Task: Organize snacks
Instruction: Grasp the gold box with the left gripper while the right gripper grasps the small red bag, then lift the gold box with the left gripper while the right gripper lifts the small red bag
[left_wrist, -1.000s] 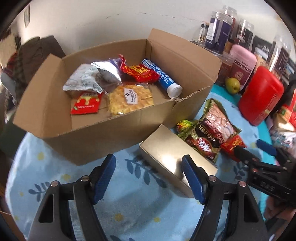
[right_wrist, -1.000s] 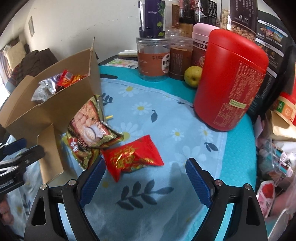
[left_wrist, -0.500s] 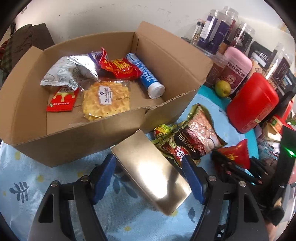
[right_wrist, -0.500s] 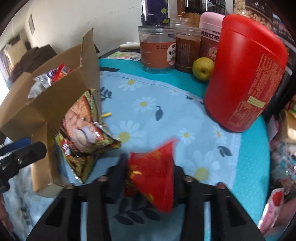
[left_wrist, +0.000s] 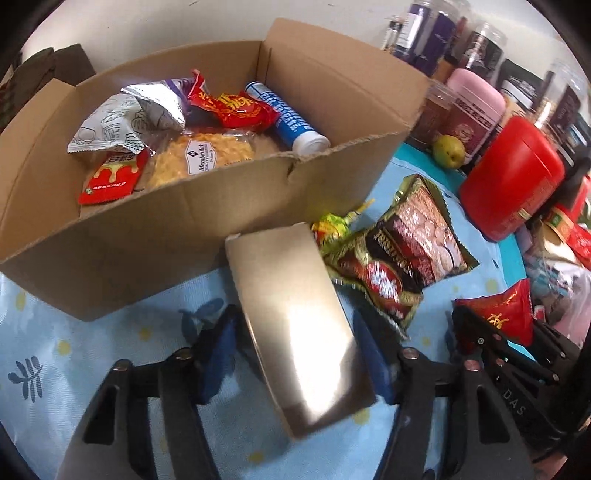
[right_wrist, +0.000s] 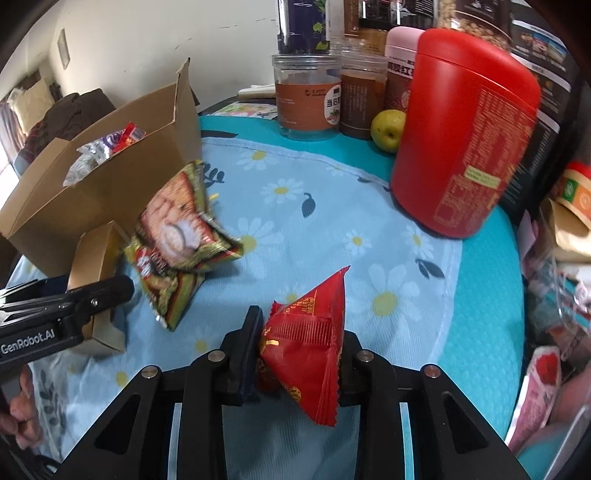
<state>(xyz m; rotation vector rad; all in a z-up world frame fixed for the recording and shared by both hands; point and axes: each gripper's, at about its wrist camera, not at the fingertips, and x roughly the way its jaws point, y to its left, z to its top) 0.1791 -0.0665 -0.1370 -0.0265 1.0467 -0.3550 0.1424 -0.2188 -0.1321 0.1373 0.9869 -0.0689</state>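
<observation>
A shiny gold box lies on the flowered cloth in front of the open cardboard box, which holds several snack packets. My left gripper straddles the gold box and its jaws are closing. The right pad touches the box, while a thin gap shows at the left pad. My right gripper is shut on a red snack packet, which stands up on end between the pads. A green and red biscuit bag lies between the two grippers, beside a small yellow-green sweet.
A tall red canister stands at the right, with a green fruit, a pink tin and several jars behind it. More packets crowd the table's right edge. A person's hand shows at the lower left.
My right gripper shut on the red packet and tipped it up on end. My left gripper moved forward over the gold box and its jaws narrowed around it.
</observation>
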